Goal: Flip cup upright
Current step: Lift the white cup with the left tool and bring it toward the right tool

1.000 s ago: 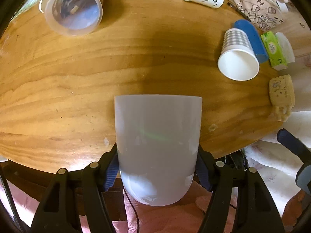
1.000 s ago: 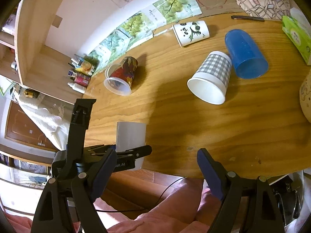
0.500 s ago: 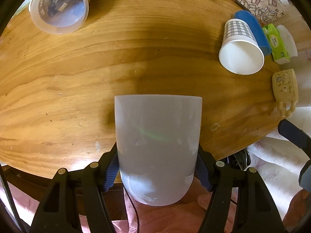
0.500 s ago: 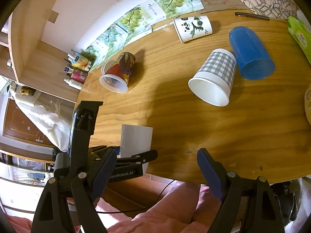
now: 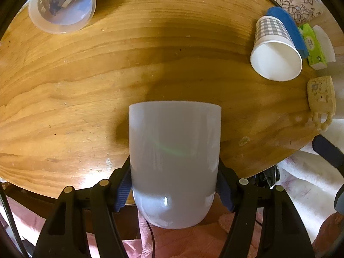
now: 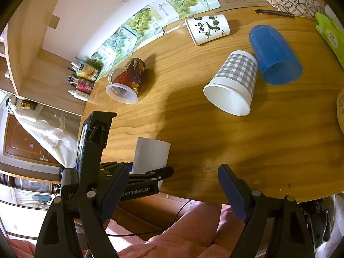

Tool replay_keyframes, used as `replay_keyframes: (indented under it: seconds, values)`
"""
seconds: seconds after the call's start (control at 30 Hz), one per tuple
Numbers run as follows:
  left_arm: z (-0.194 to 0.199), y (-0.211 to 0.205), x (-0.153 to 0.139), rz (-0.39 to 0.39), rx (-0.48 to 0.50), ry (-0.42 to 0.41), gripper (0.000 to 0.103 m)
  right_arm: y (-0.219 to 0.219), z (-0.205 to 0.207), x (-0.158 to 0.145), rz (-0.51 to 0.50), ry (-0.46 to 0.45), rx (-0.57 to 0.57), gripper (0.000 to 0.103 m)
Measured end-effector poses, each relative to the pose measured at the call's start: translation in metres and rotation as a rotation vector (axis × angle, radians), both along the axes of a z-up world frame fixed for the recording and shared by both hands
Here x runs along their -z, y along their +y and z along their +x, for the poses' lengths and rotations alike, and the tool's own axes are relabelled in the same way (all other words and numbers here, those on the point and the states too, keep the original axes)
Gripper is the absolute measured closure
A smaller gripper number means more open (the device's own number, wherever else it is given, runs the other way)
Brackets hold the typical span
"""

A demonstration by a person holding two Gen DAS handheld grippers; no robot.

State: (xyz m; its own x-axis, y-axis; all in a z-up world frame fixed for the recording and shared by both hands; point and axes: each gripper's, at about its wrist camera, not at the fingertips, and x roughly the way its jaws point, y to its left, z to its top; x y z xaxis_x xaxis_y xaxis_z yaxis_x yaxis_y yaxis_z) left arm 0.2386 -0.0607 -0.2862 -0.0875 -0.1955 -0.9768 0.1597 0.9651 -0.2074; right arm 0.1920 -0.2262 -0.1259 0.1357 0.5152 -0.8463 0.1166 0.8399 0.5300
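White cup is clamped in left tongs at counter edge; base is cut off by cup's curve. Checked cup, blue cup lie nearby. Right tongs are held wide, empty.

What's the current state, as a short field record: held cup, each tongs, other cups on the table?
held cup: white cup, clamped near its rounded base, rim pointing away from the left wrist camera, over the near table edge
left tongs: shut on white cup, a pad on each side
right tongs: open, nothing between them
table: wooden
cups lying on their sides: checkered paper cup, blue cup, panda cup, red-patterned clear cup
contact: checkered paper cup lies against blue cup
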Motion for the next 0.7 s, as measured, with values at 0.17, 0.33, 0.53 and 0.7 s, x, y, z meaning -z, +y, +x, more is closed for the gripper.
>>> replay_keyframes:
  seconds: [0.17,0.33,0.53,0.7]
  values:
    - [0.006,0.004,-0.001,-0.021,-0.006,-0.006,0.03,0.0,-0.002,0.001,0.0,0.009,0.001,0.018]
    - [0.008,0.008,-0.002,-0.051,-0.008,-0.009,0.024,0.002,-0.002,0.004,-0.003,0.021,-0.011,0.018]
    - [0.003,0.012,-0.008,-0.082,0.005,-0.035,0.022,0.006,0.001,0.008,-0.004,0.032,-0.02,0.018]
    - [-0.007,0.011,-0.016,-0.081,0.046,-0.067,0.022,0.009,0.004,0.011,-0.003,0.05,-0.026,0.018]
